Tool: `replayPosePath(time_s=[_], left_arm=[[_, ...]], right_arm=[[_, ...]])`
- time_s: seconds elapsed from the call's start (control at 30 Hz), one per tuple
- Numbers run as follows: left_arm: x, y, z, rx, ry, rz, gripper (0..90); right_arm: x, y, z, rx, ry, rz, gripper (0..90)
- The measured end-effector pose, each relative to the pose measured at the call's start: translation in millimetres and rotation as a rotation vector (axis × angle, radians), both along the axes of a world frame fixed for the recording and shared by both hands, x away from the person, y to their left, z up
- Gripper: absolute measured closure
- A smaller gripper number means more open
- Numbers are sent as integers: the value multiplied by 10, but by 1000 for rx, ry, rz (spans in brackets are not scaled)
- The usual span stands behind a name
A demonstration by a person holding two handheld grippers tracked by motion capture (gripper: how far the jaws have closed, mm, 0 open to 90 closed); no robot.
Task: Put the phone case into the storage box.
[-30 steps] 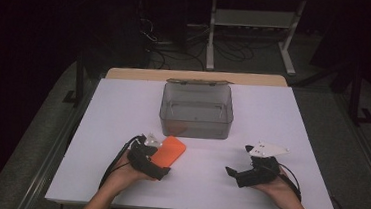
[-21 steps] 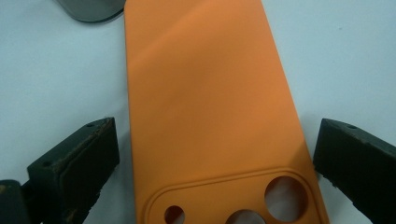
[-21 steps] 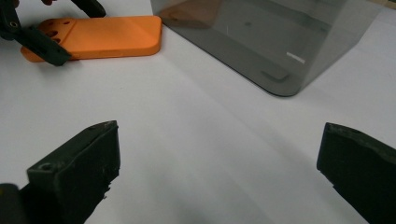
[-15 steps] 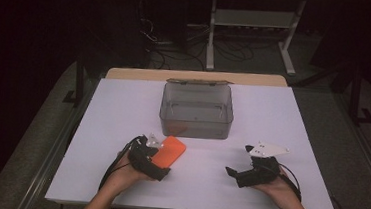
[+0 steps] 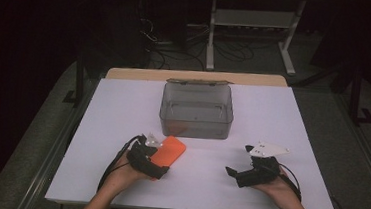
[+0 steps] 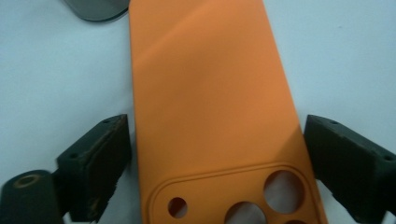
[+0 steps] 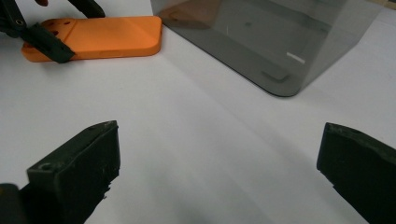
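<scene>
Sitting seemingly empty, grey bin (image 5: 196, 110); orange phone case (image 5: 168, 151) just outside.

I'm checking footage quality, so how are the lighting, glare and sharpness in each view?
High view: white table brightly lit, room behind dark, picture soft. Left gripper view: orange phone case evenly lit with a faint sheen, slightly soft. Right gripper view: grey bin reflects the case; the jaws at the bottom look blurred.
</scene>
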State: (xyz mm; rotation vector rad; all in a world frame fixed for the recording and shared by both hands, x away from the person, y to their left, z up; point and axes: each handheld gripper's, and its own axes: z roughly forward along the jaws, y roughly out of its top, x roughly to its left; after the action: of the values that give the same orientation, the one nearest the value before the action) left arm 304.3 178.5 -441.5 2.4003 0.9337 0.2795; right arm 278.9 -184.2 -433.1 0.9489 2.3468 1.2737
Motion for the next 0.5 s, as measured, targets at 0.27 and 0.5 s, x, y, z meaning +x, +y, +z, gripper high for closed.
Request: replayPosePath(time_s=[0.27, 0.5], left_arm=[[-15, 16, -13, -10, -15, 0, 124], [-26, 18, -20, -12, -22, -2, 124]], right_arm=[[3, 0, 1, 1, -3, 1, 0], [3, 3, 0, 1, -1, -2, 0]])
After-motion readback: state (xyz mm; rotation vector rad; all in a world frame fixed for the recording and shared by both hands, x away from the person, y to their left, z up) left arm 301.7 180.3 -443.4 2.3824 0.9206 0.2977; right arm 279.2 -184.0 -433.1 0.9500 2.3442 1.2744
